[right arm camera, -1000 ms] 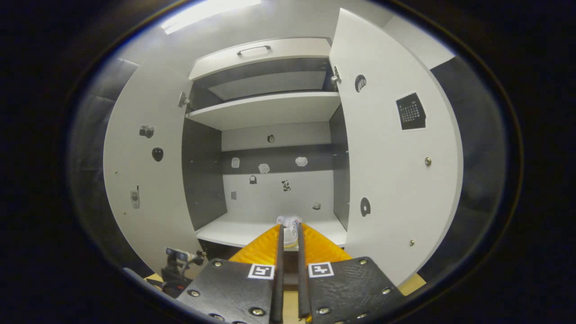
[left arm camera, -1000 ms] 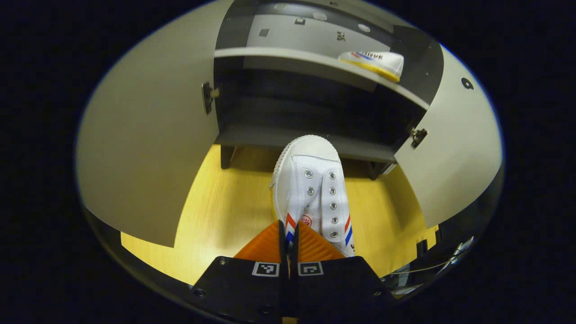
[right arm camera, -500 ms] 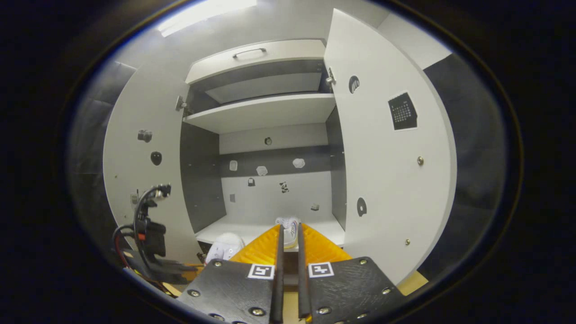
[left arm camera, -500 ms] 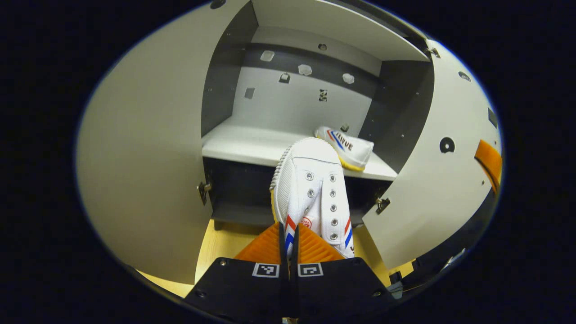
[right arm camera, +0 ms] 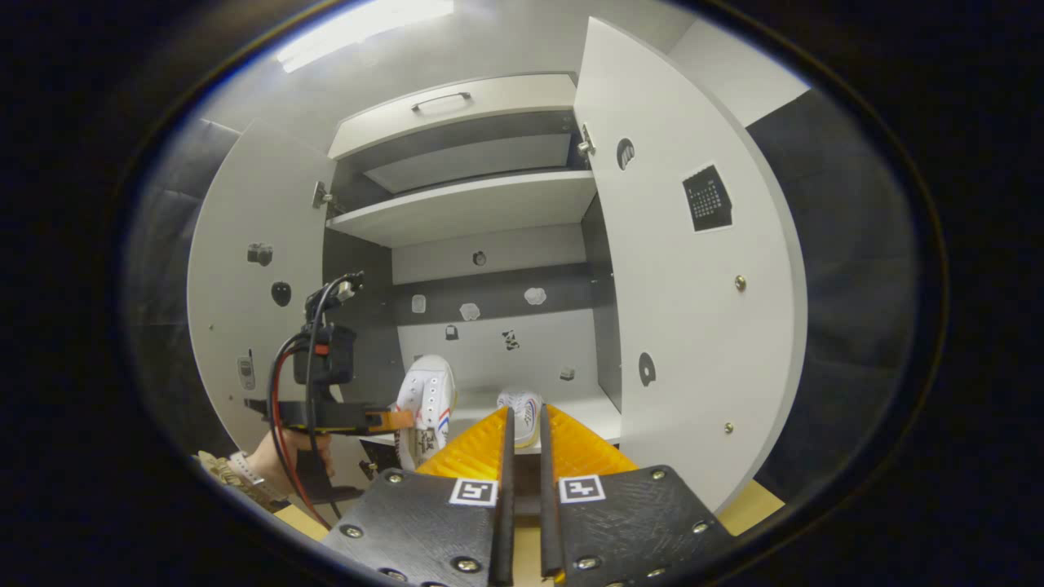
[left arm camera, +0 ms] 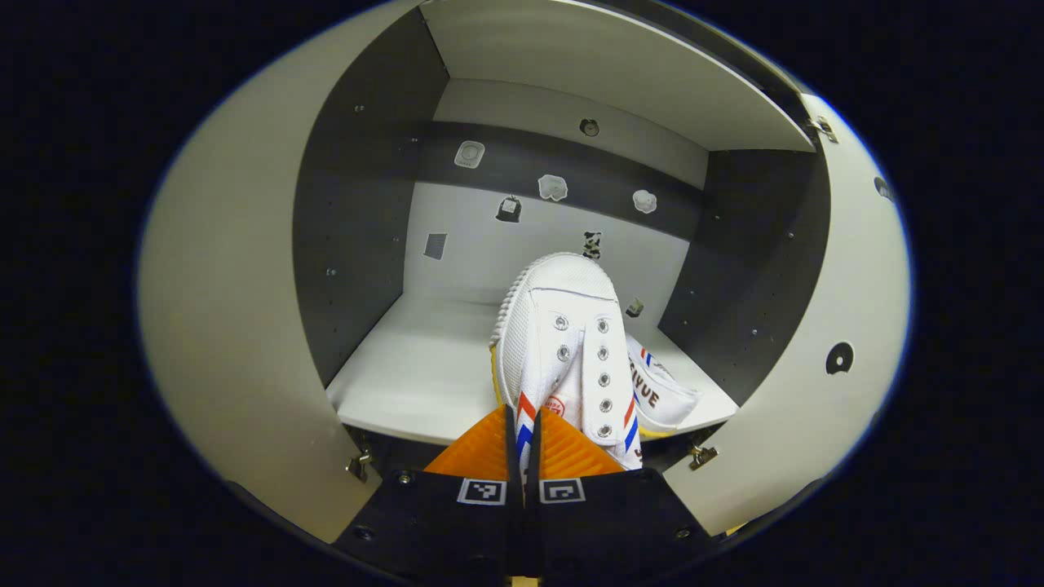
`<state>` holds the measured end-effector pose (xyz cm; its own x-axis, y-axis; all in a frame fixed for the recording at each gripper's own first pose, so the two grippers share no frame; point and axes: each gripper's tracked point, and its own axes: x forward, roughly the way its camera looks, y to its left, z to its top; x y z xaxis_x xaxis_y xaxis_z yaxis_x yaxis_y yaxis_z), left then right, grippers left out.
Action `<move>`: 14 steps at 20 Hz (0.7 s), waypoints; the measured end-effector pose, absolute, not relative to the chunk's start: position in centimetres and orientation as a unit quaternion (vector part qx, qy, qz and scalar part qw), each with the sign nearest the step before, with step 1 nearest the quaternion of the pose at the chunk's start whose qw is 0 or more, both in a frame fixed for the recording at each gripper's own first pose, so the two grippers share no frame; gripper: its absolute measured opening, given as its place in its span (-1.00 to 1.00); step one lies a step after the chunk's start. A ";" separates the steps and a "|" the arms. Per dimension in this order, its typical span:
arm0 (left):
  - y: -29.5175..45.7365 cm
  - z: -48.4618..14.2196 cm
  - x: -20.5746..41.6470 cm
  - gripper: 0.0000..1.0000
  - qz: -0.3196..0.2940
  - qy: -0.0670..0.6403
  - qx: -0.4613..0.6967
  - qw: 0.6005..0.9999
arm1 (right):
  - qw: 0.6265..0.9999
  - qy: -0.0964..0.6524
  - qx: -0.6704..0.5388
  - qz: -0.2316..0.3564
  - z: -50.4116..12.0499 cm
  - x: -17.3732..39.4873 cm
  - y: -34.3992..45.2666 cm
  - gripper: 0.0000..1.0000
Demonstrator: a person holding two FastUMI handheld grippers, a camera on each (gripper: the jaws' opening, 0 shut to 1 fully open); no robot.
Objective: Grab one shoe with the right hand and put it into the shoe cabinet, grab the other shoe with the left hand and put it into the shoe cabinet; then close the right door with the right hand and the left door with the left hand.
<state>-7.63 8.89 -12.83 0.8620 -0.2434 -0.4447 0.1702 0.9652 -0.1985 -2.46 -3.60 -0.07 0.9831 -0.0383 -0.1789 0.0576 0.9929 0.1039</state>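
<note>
1. A white canvas low-top shoe with red and blue side stripes point(left arm camera: 563, 342) hangs toe-forward in front of the open shoe cabinet, its toe cap out over the front of the pale shelf board point(left arm camera: 416, 375); in the right gripper view the same shoe point(right arm camera: 428, 399) sits at the cabinet's left front edge.
2. The left gripper point(left arm camera: 522, 432) has both fingers pressed on that shoe's side wall near the heel (the striped canvas is pinched between them). In the right gripper view it shows as a black unit with red and black cables point(right arm camera: 322, 383), held from below by a person's hand point(right arm camera: 281, 452).
3. A second white canvas shoe with the same stripes point(left arm camera: 661, 395) lies on the shelf board to the right, just beside the dark grey side panel point(left arm camera: 750, 277).
4. The right gripper point(right arm camera: 522, 432) stands back from the cabinet, its fingers nearly together with only a thin slit between them and nothing held; the second shoe point(right arm camera: 522, 408) shows just past its tips.
5. The grey-white left door point(right arm camera: 245, 302) and grey-white right door point(right arm camera: 693, 302) both stand swung open.
6. Small stickers dot the cabinet's back wall point(left arm camera: 530, 220).
</note>
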 end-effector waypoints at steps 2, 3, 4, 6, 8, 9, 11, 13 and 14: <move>8.6 -13.4 -7.5 -0.99 -0.107 0.240 -0.076 0.962 | 0.994 0.091 0.057 -0.029 -0.2 -2.5 -3.8 -0.74; 8.5 -13.6 -7.6 -0.99 -0.107 0.239 -0.075 0.962 | 0.994 0.092 0.057 -0.033 -0.3 -2.5 -3.8 -0.74; 8.5 -13.4 -7.6 -0.99 -0.107 0.242 -0.074 0.962 | 0.993 0.093 0.057 -0.035 -0.4 -2.5 -4.0 -0.74; 8.3 -13.4 -7.5 -0.99 -0.110 0.250 -0.070 0.959 | 0.993 0.092 0.057 -0.041 -0.5 -2.5 -4.2 -0.74; 8.3 -13.9 -7.1 -0.99 -0.115 0.260 -0.069 0.956 | 0.993 0.090 0.056 -0.046 -0.4 -2.3 -4.5 -0.74; 8.4 -14.2 -6.9 -0.99 -0.115 0.264 -0.064 0.956 | 0.993 0.090 0.056 -0.048 -0.3 -2.2 -4.5 -0.74; 8.2 -14.9 -6.5 -0.99 -0.111 0.275 -0.061 0.953 | 0.993 0.089 0.056 -0.051 -0.3 -2.1 -4.5 -0.74; 7.9 -16.6 -5.1 -0.99 -0.113 0.286 -0.062 0.949 | 0.993 0.089 0.055 -0.056 -0.3 -2.1 -4.6 -0.74; 8.0 -16.9 -5.2 -0.99 -0.114 0.291 -0.060 0.948 | 0.993 0.089 0.055 -0.058 -0.4 -2.1 -4.7 -0.74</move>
<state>-5.24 7.95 -16.89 0.8046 -0.2520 -0.5377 0.1821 0.9666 -0.1806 -2.06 -4.71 -0.37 0.9774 -0.1053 -0.1833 0.1248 0.9873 0.0984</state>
